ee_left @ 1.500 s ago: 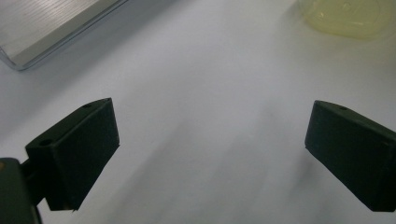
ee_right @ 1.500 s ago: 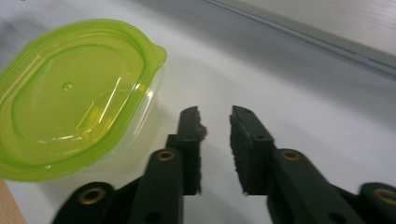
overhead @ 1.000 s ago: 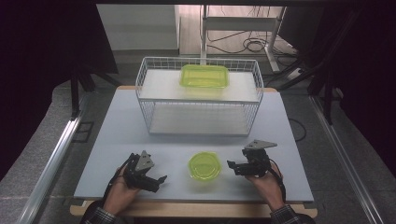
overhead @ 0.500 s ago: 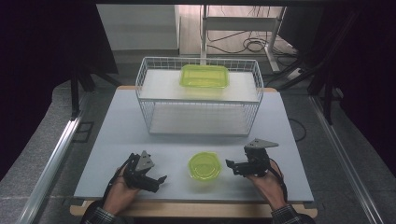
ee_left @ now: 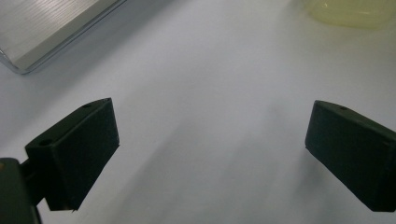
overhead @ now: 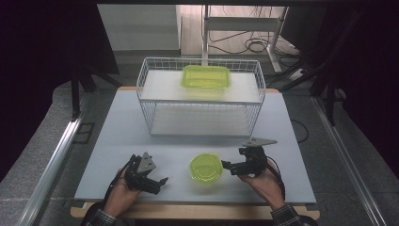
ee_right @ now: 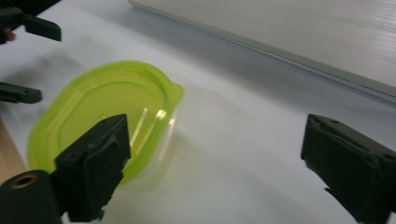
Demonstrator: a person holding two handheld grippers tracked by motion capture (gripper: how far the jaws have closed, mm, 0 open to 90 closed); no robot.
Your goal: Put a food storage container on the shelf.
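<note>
Left gripper: jaws spread wide, nothing between pads, bare white table beneath. Yellow-green container edge at top right, blurred. Wire basket base at top left.

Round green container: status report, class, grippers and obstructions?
Both grippers open, left, right. Round green container on table, ungripped, right's jaws beside it. Nothing blocking.

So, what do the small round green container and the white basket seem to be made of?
Round green container: probably thin translucent plastic with a glossy finish; in the right gripper view light glints on its rim and the table shows faintly through its wall. White basket: looks like metal wire with a white coating, a grid of thin straight rods; the coating itself I cannot confirm.
</note>
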